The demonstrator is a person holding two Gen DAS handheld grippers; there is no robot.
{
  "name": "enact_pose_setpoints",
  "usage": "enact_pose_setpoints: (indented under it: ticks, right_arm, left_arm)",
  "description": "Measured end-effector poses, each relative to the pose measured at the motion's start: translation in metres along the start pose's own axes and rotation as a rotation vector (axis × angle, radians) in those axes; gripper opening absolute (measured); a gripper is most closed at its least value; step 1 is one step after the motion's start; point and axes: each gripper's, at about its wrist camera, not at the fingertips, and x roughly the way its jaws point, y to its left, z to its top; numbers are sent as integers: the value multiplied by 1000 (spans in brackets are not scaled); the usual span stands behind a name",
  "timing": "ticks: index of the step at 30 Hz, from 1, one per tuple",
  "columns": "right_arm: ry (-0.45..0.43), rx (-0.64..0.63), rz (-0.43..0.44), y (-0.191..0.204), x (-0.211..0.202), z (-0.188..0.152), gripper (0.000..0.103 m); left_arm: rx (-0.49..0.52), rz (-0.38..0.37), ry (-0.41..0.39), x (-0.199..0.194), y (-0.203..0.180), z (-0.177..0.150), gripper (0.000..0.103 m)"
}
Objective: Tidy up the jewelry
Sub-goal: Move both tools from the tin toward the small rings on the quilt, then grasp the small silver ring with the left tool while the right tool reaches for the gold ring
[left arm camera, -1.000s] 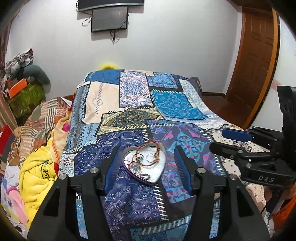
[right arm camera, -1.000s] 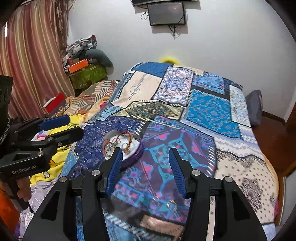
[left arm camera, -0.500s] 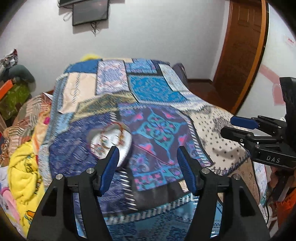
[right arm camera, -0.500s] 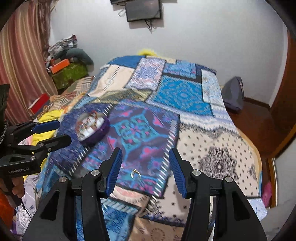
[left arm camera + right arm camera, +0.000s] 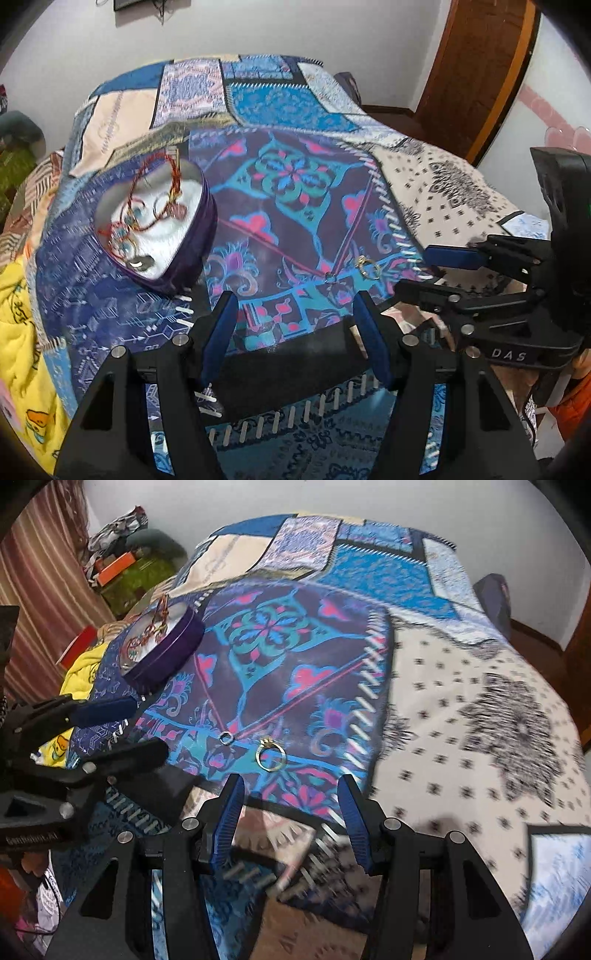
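Both hand-held grippers have swung off the heart tin toward the gold ring and small silver ring lying loose on the bedspread. Right hand-held gripper lines up just short of the gold ring, jaws open, empty. Left hand-held gripper also open, close alongside, so it could crowd the pick.

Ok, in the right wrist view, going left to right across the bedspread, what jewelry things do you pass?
Heart-shaped purple tin with bracelets in it → small silver ring → gold ring, which lies just ahead of the open right gripper.
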Motion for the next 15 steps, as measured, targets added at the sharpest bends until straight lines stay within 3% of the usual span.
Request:
enact_pose_setpoints:
  ticks: [6,15]
  right_arm:
    - [10,-16,22,3,14,9,44]
    - [-14,-42,14,6,15,6,18]
  left_arm:
    - [-5,0,6,12,5,1,60]
    - [10,-61,32,28,3,4,33]
